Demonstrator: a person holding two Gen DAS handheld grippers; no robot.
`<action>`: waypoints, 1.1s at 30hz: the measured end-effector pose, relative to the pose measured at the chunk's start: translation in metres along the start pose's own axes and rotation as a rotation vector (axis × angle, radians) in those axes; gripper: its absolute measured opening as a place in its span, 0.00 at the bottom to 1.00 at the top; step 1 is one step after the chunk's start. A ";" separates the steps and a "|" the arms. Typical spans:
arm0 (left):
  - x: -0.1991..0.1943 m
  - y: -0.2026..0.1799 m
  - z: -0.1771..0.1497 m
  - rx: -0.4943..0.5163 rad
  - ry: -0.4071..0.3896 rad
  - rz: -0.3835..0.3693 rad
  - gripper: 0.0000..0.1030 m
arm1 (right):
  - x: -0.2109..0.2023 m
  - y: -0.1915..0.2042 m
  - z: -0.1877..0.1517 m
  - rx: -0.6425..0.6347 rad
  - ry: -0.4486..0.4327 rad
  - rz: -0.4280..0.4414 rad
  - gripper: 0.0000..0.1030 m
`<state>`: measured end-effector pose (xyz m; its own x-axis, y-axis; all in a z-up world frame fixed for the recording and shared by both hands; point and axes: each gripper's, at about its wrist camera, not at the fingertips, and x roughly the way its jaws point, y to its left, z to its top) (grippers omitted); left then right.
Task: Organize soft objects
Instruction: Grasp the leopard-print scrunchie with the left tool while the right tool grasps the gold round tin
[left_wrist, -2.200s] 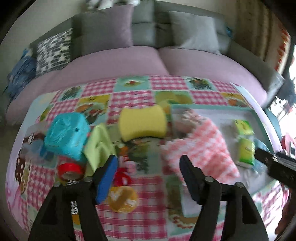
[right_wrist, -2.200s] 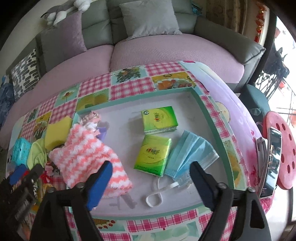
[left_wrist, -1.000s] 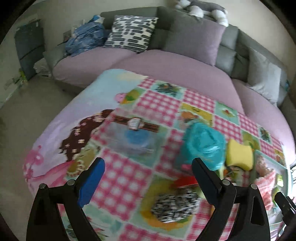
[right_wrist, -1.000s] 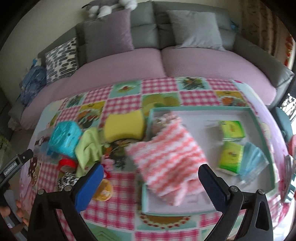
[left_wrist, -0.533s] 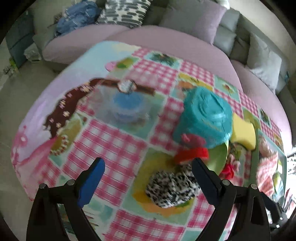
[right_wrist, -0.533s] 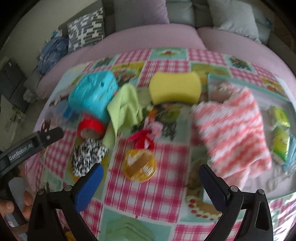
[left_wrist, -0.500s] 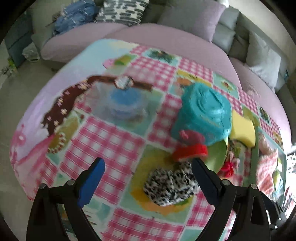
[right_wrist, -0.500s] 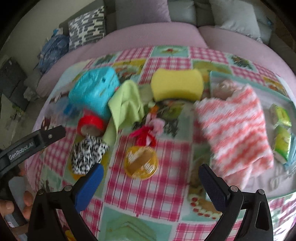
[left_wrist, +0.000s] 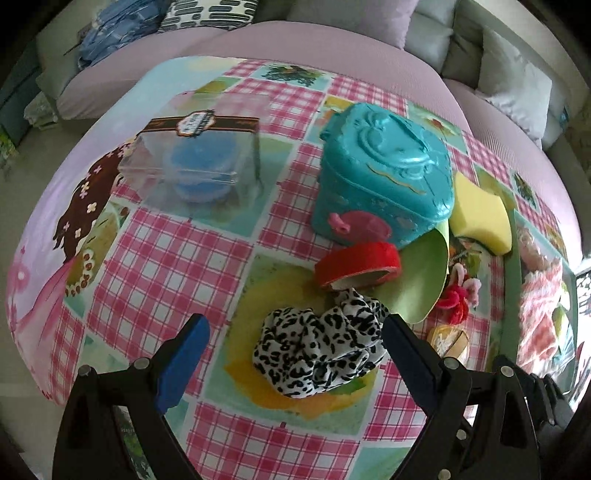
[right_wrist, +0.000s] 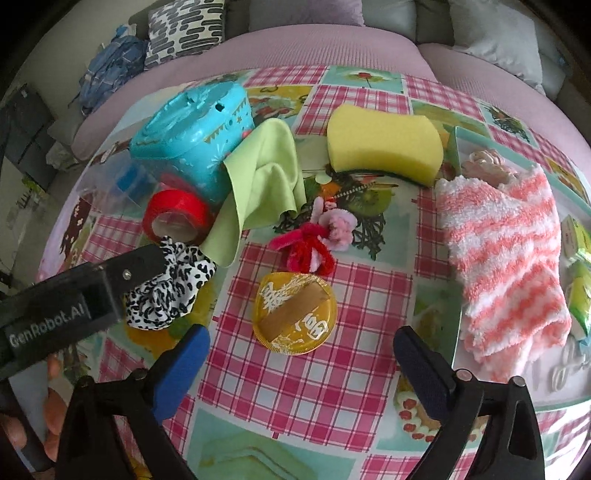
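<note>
The black & white spotted scrunchie (left_wrist: 319, 350) lies on the checked tablecloth (left_wrist: 166, 266), right between the spread fingers of the left gripper (left_wrist: 295, 341). The gripper sits just above it w/ nothing pinched. In the right cam the scrunchie (right_wrist: 168, 282) shows at the left, partly behind the left gripper's black body.

Just far of the scrunchie is a red tape roll (left_wrist: 358, 269), touching a green cloth (left_wrist: 413, 280). The cloth leans on a teal plastic box (left_wrist: 384, 173). Right of the box is a yellow sponge (left_wrist: 480, 214). Far left stands a clear box (left_wrist: 195, 162) w/ smth blue inside.

The right gripper (right_wrist: 301, 350) has its fingers spread wide too, holding nothing. It hangs over a round gold lid (right_wrist: 293, 314). Just far of the lid is a red & pink fuzzy flower (right_wrist: 314, 240). At the right a pink & white striped towel (right_wrist: 506, 258) lies half in a tray (right_wrist: 456, 155), w/ green tissue packs (right_wrist: 580, 266) at the right edge.

A purple sofa (right_wrist: 314, 48) w/ cushions is on the far side of the table
</note>
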<state>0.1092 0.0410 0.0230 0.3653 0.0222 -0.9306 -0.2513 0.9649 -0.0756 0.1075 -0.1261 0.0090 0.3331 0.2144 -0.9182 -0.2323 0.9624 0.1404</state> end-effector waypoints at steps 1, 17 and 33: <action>0.001 -0.002 0.001 0.009 0.004 0.002 0.92 | 0.001 0.001 0.001 -0.004 0.000 -0.003 0.91; 0.023 -0.027 -0.001 0.103 0.063 -0.024 0.53 | 0.015 0.002 0.003 -0.035 0.033 0.004 0.54; 0.027 -0.037 -0.002 0.134 0.066 -0.024 0.45 | 0.024 0.028 -0.001 -0.092 0.030 0.006 0.41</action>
<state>0.1269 0.0054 -0.0001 0.3088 -0.0139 -0.9510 -0.1200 0.9913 -0.0535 0.1079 -0.0942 -0.0091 0.3046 0.2142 -0.9281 -0.3179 0.9414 0.1130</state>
